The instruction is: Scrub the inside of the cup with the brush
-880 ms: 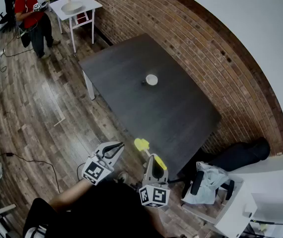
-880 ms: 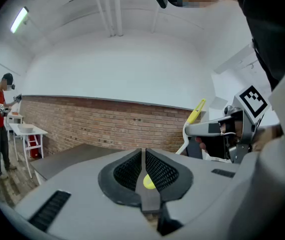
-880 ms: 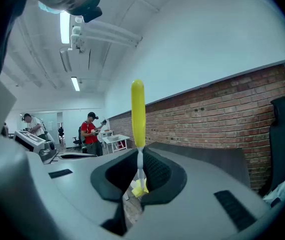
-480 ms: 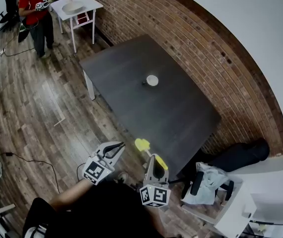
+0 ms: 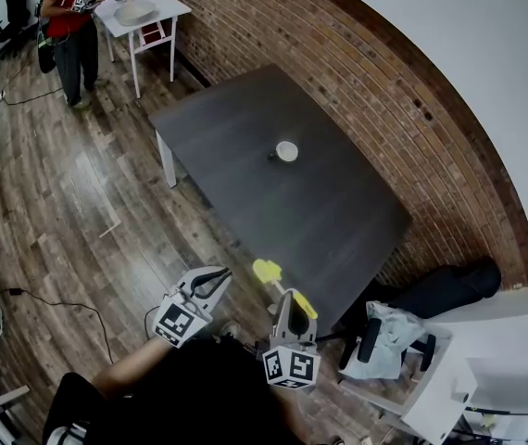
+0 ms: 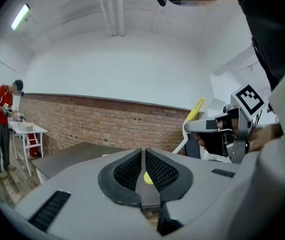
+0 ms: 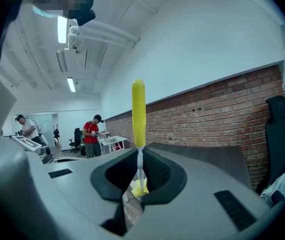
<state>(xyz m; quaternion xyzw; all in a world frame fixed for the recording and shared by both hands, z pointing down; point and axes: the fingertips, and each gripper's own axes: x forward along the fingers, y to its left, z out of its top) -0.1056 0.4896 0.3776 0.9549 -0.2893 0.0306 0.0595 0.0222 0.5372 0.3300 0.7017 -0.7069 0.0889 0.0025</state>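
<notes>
A small white cup [image 5: 286, 150] stands alone near the middle of the dark table [image 5: 329, 221]. Both grippers hang off the table's near edge, over the wood floor, well away from the cup. My right gripper [image 5: 285, 297] [image 7: 140, 159] is shut on the thin white neck of a brush. The brush's yellow handle [image 7: 138, 109] sticks up past the jaws and its yellow head [image 5: 265, 270] points toward the table. My left gripper [image 5: 212, 279] [image 6: 143, 156] is shut with nothing in it. In the left gripper view the right gripper [image 6: 217, 129] shows with the brush handle [image 6: 197, 108].
A brick wall [image 5: 403, 109] runs along the table's far side. A person in red [image 5: 68, 17] stands at a small white table [image 5: 144, 12] at the far left. A black chair with cloth [image 5: 389, 336] sits at the table's right corner. A cable [image 5: 51, 299] lies on the floor.
Both grippers hold almost the same place. The person in red has shifted closer to the white table.
</notes>
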